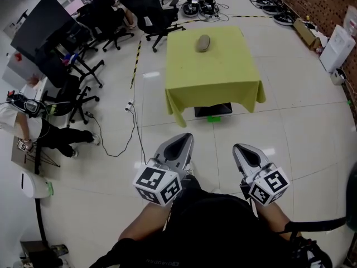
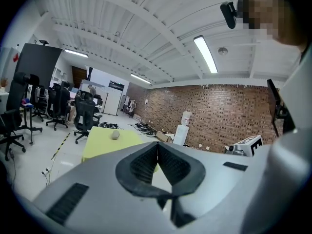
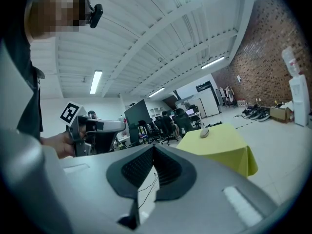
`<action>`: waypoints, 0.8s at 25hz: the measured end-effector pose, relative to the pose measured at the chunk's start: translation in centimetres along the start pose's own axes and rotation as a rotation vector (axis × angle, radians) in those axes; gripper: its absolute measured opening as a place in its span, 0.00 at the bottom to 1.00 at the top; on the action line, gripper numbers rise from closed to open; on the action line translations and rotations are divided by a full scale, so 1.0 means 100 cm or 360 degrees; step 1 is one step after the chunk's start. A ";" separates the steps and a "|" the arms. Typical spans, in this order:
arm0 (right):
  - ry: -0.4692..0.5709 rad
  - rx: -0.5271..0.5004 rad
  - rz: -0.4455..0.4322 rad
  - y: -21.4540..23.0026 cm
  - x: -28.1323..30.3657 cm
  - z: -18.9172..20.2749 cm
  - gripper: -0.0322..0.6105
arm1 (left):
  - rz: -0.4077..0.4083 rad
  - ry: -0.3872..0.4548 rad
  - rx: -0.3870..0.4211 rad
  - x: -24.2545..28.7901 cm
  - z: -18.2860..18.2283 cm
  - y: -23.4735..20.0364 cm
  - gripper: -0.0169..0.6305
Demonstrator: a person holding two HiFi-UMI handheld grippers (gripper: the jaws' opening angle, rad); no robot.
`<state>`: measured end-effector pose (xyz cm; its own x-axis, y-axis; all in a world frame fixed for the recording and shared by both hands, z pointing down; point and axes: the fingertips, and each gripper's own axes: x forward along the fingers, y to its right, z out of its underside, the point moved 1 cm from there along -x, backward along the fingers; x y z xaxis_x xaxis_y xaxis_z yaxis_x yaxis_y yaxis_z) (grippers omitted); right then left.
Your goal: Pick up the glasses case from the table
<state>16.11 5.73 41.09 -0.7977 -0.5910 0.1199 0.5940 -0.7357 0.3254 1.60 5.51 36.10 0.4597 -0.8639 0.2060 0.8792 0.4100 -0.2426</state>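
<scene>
A grey oval glasses case (image 1: 203, 43) lies on a table with a yellow-green cloth (image 1: 213, 78), toward its far side; it shows small in the left gripper view (image 2: 115, 135) and the right gripper view (image 3: 204, 132). Both grippers are held low in front of the person, well short of the table. My left gripper (image 1: 185, 137) is shut with nothing between its jaws, tips meeting (image 2: 157, 144). My right gripper (image 1: 239, 148) also has its jaws together and holds nothing (image 3: 154, 146).
Black office chairs (image 1: 159, 15) and desks stand to the far left of the table. Cables (image 1: 133, 128) trail over the white tiled floor left of the table. A seated person (image 1: 33, 128) is at the left. Boxes and a water dispenser (image 1: 338, 46) line the brick wall at the right.
</scene>
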 end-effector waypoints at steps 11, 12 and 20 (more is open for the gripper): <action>-0.0038 0.0006 0.0007 0.008 0.030 -0.001 0.05 | 0.0011 -0.0020 -0.0024 0.016 -0.004 -0.030 0.04; -0.0042 0.0008 0.0012 0.010 0.034 0.000 0.05 | 0.0017 -0.0023 -0.0028 0.019 -0.005 -0.033 0.04; -0.0090 0.0008 0.0049 0.020 0.072 -0.003 0.05 | 0.0047 -0.0033 -0.0061 0.039 -0.010 -0.070 0.04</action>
<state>11.60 -0.04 42.35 -0.7836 -0.5938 0.1827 0.6181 -0.7156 0.3253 -2.91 -1.08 37.68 0.4883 -0.8451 0.2176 0.8599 0.4235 -0.2849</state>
